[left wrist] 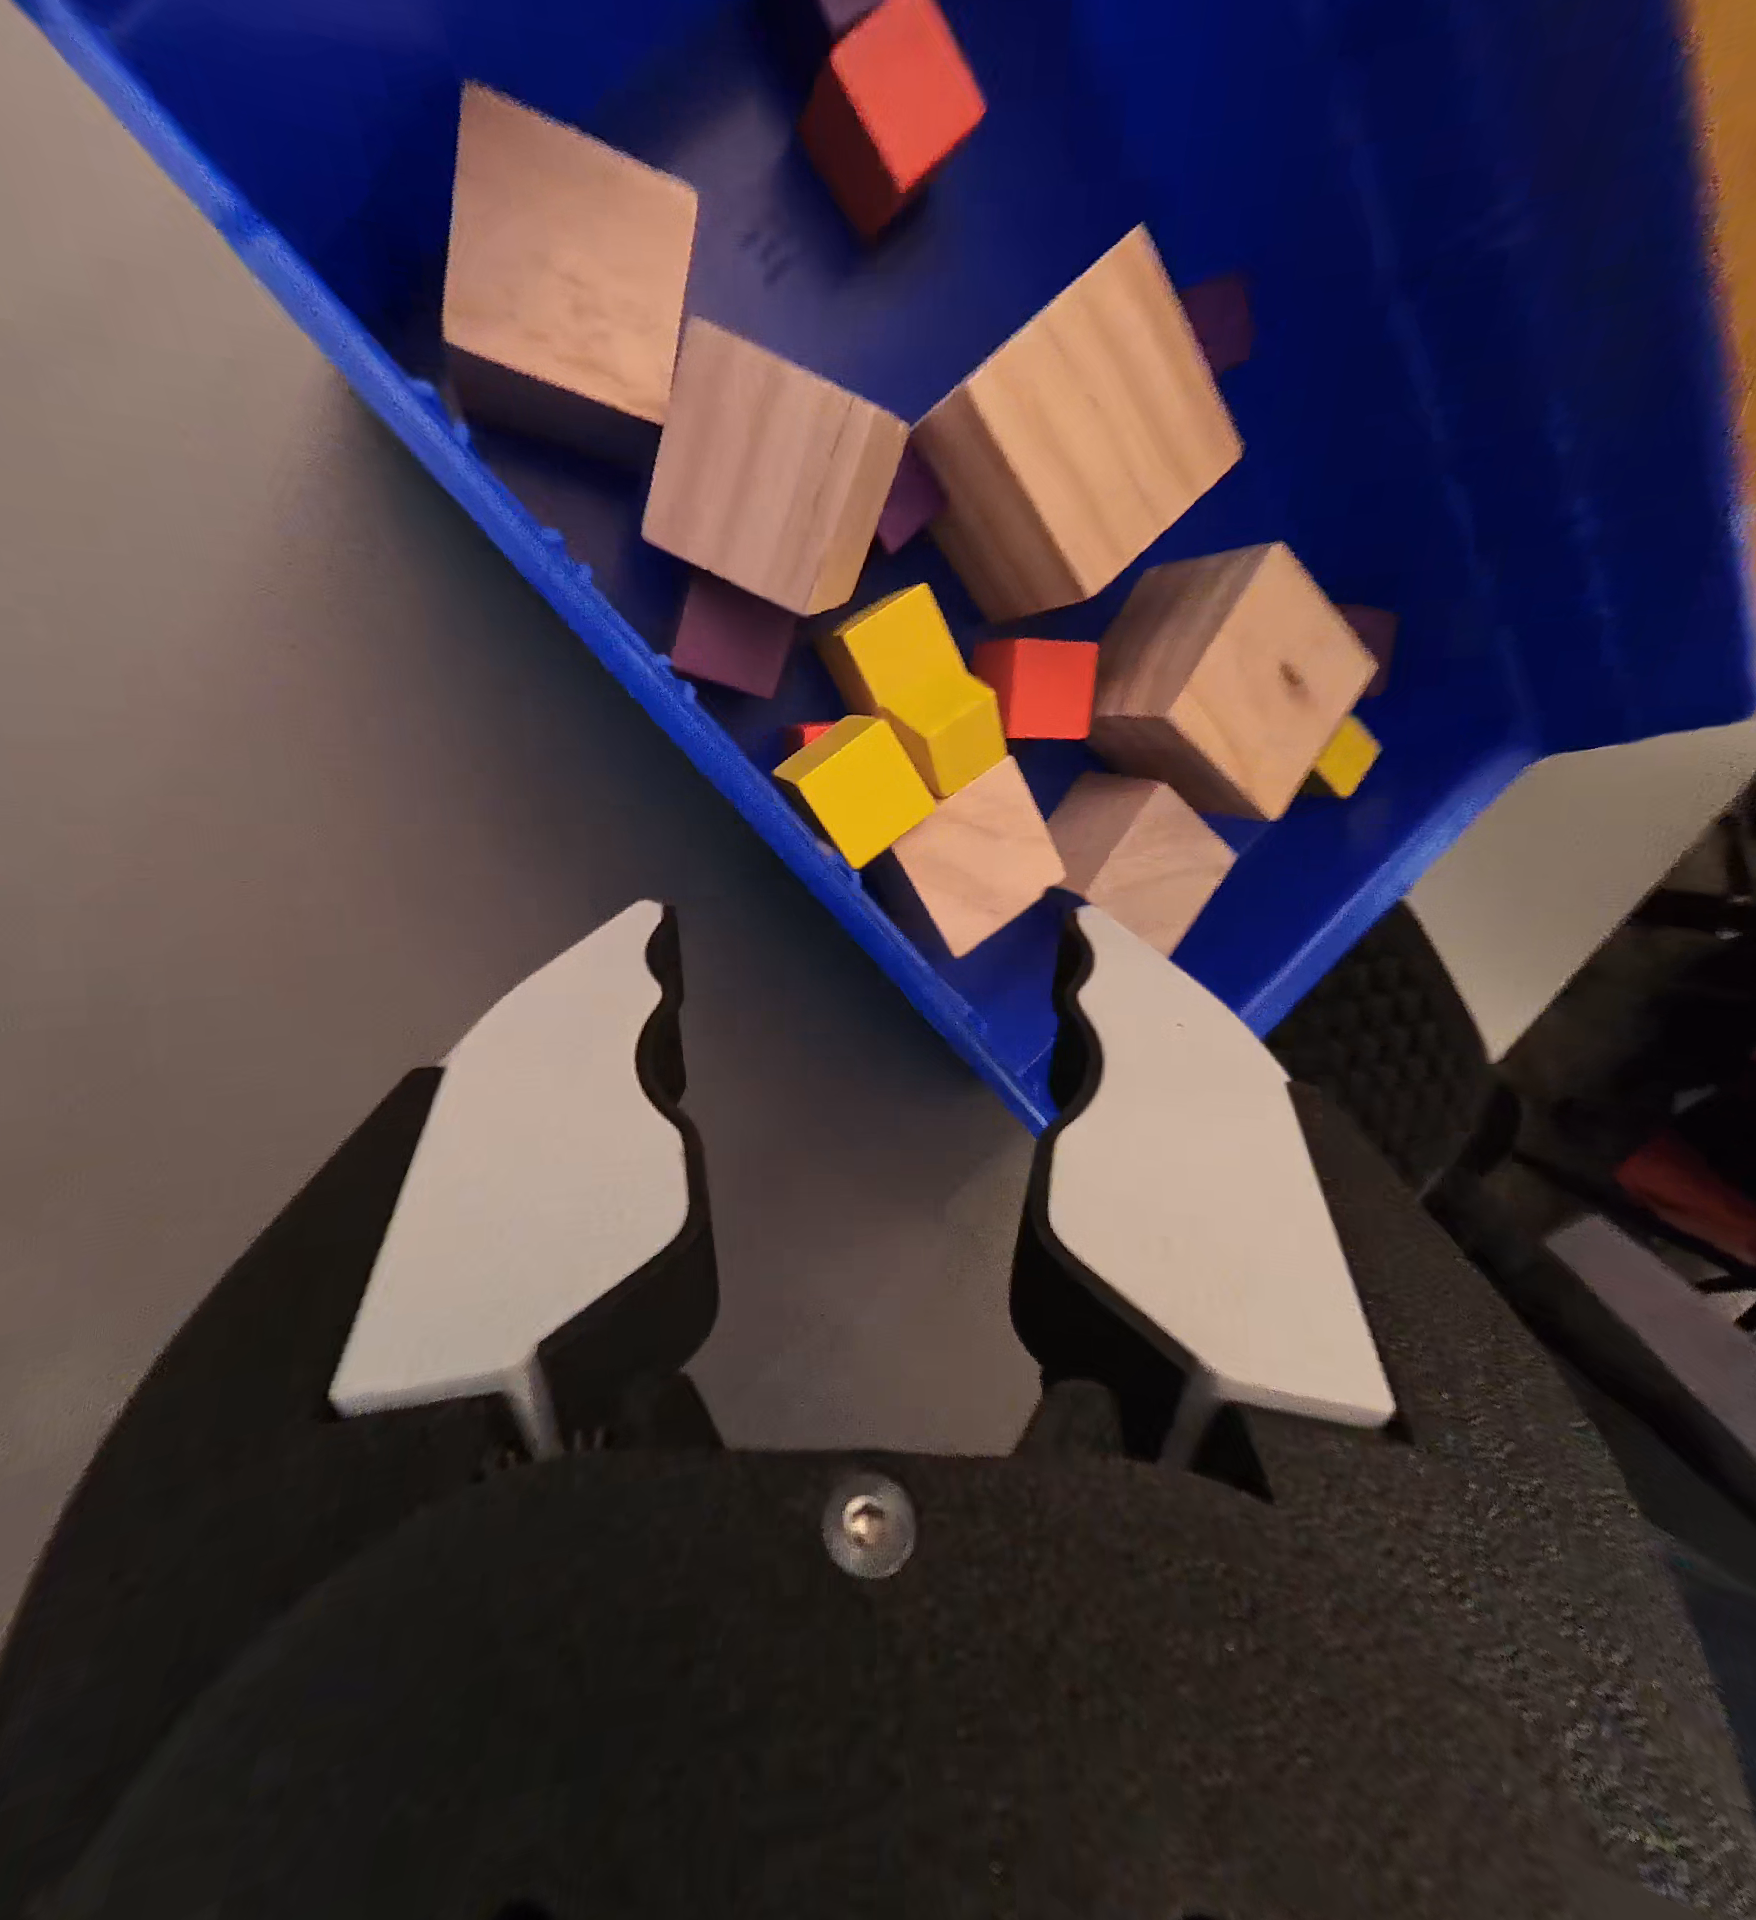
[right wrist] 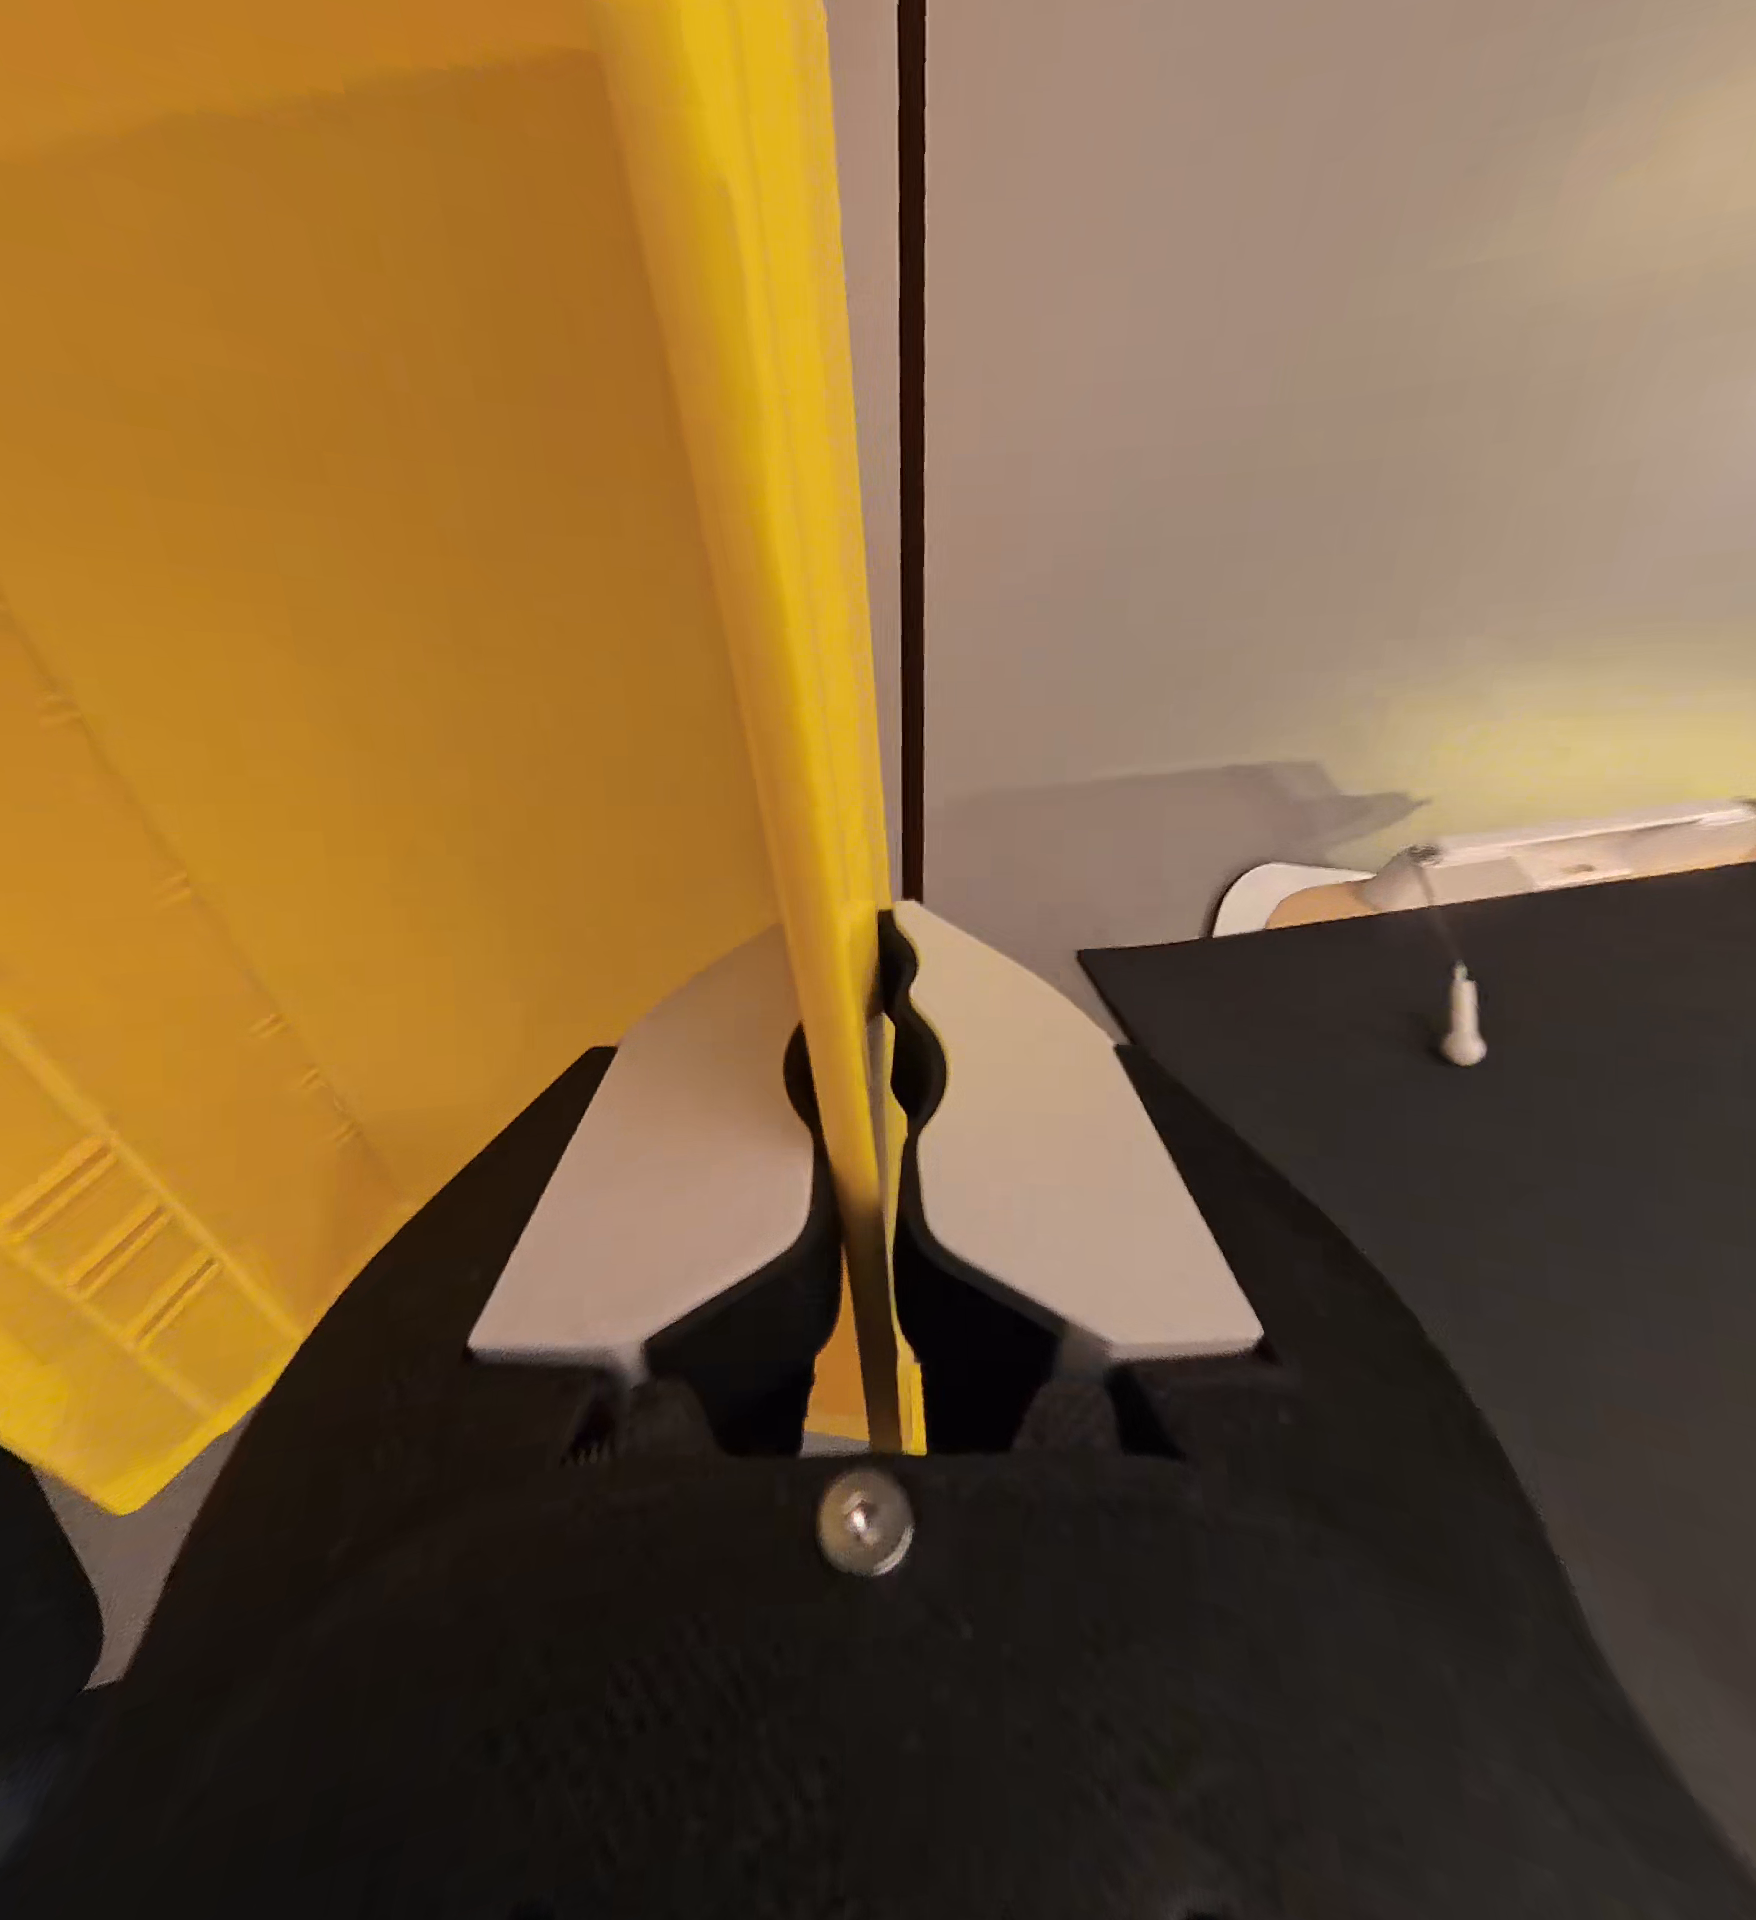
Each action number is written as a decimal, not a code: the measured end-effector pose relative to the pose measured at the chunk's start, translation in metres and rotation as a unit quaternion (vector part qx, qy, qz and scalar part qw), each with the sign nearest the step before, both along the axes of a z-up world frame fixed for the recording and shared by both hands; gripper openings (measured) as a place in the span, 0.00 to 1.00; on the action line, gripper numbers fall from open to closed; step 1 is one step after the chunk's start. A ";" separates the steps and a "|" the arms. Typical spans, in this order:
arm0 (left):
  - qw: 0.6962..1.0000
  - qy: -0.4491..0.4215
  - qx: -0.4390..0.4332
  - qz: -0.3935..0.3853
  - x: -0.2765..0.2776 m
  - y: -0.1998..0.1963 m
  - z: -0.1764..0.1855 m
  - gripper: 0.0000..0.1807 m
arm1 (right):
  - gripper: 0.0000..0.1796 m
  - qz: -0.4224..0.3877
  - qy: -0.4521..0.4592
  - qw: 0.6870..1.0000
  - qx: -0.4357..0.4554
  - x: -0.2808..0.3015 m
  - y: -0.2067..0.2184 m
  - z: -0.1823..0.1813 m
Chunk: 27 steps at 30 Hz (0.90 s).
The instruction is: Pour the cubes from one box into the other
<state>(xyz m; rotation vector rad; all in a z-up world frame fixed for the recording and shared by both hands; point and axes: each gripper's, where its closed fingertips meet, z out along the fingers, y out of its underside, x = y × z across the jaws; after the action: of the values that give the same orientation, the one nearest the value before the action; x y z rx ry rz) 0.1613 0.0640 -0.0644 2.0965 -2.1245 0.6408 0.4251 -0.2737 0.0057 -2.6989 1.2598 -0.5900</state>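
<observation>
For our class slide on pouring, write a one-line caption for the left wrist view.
Open left tongs beside a blue box holding plain wooden cubes and smaller yellow, red and purple cubes.

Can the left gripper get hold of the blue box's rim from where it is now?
Probably yes: the left gripper is open, and the blue box rim already runs between its fingers, with nothing blocking.

Plain grey tabletop [left wrist: 230,831], matte, filling the left of the left wrist view. Carries a blue box [left wrist: 1476,416], seemingly resting straight on it, its long rim running aslant across the view and its near corner low at the middle. In the right wrist view, a flat black mat [right wrist: 1476,1299] spread to the right. On top, near the far edge, a thin pale cable [right wrist: 1463,1023] ending in a small white plug.
</observation>
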 end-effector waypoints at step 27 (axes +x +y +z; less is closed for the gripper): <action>0.984 0.170 0.052 0.027 -0.077 0.133 -0.034 0.03 | 0.03 -0.071 0.209 0.969 0.107 -0.043 0.025 -0.124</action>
<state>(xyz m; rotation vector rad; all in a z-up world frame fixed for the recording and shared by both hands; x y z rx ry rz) 0.0839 0.1968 -0.0980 2.1361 -1.9533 0.1602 0.3826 -0.2486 -0.1183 -2.6446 1.5164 0.1170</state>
